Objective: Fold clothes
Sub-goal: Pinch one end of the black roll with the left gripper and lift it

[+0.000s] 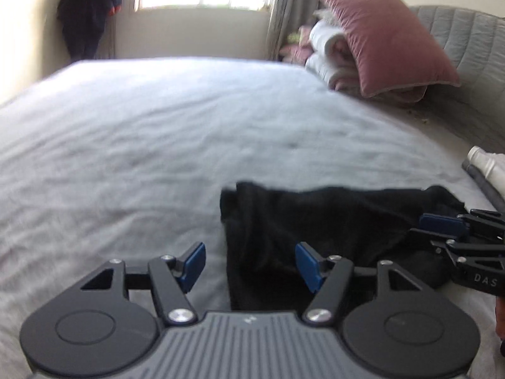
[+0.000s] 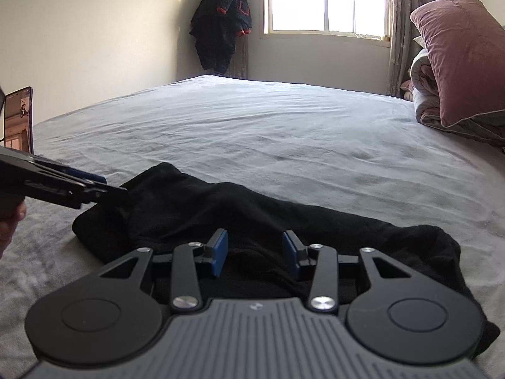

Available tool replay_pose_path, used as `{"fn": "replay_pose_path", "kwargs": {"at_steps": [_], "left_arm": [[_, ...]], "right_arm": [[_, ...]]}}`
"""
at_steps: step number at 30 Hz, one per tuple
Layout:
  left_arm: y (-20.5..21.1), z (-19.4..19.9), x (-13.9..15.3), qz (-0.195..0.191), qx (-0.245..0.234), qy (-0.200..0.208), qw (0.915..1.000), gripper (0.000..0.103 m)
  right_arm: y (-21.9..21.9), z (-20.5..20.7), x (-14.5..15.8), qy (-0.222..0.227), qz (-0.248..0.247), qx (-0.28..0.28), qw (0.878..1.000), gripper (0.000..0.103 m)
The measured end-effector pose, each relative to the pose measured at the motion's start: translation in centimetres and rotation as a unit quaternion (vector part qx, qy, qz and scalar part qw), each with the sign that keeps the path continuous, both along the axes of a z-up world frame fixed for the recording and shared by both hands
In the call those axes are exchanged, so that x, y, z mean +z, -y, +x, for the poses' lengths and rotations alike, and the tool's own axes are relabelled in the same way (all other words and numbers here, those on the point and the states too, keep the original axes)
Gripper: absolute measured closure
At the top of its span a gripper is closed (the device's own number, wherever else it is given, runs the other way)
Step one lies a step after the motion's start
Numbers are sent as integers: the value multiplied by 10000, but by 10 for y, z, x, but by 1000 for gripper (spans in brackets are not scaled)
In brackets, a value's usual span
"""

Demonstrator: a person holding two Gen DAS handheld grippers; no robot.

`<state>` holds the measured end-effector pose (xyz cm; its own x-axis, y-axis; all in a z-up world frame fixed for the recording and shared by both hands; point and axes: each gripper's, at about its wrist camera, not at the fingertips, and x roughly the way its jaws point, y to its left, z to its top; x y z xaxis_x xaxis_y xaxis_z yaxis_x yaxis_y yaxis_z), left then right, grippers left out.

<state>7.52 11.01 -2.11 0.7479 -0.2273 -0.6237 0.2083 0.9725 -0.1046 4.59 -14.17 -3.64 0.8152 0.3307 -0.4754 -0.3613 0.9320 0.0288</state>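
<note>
Where bunched, black garment (image 2: 252, 218) rumpled

home bedroom, bed (image 2: 284, 132), pillow (image 2: 464, 60), curtained window (image 2: 328, 0)

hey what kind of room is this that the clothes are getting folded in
Most likely a bedroom. A wide bed with a grey sheet fills the view, a pink pillow leans on folded bedding at its head, and a curtained window sits behind.
</note>
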Motion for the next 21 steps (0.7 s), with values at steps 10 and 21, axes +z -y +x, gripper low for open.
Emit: {"fn": "replay_pose_path", "kwargs": {"at_steps": [10, 21], "left_arm": [[-4, 9, -8, -328, 160, -509, 9980, 40], [-9, 12, -11, -588, 471, -609, 9953, 53]], "right_arm": [[-1, 5, -3, -530, -6, 283, 9982, 86], [5, 3, 7, -72, 299, -133, 9994, 85]]}}
